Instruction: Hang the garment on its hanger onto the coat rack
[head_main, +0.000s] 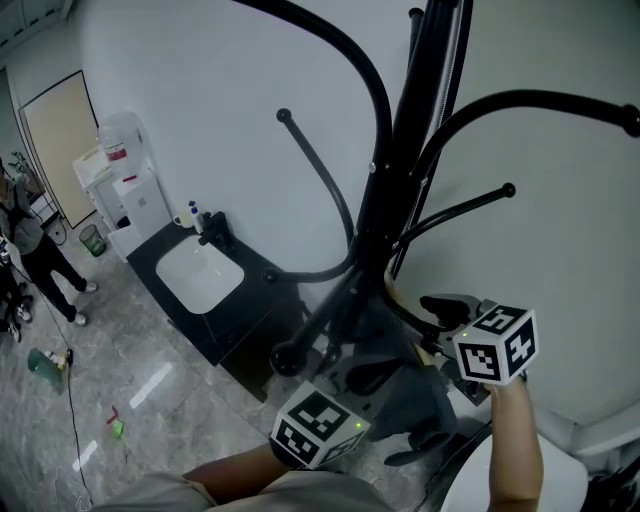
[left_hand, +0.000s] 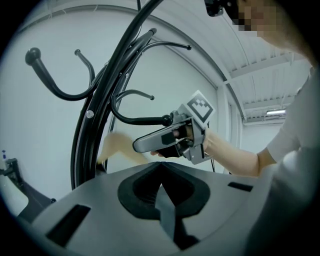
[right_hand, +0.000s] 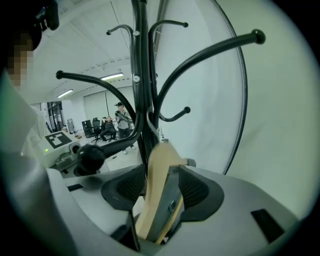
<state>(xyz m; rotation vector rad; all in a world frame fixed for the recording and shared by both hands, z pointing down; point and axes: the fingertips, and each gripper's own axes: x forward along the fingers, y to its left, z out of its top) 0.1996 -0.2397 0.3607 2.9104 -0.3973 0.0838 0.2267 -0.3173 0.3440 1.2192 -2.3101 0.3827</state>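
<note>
Now, one coat rack, one hanger between right gripper's spread fingers, left gripper's fingers pinching garment

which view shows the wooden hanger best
The right gripper view: the wooden hanger stands close up between the jaws, its pale wood plain to see. The left gripper view catches only a blurred pale piece of it beside the coat rack pole. The head view shows hardly any of it.

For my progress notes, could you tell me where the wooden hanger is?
Right gripper view: the wooden hanger stands between the open jaws of the right gripper, close before the coat rack's pole.
</note>
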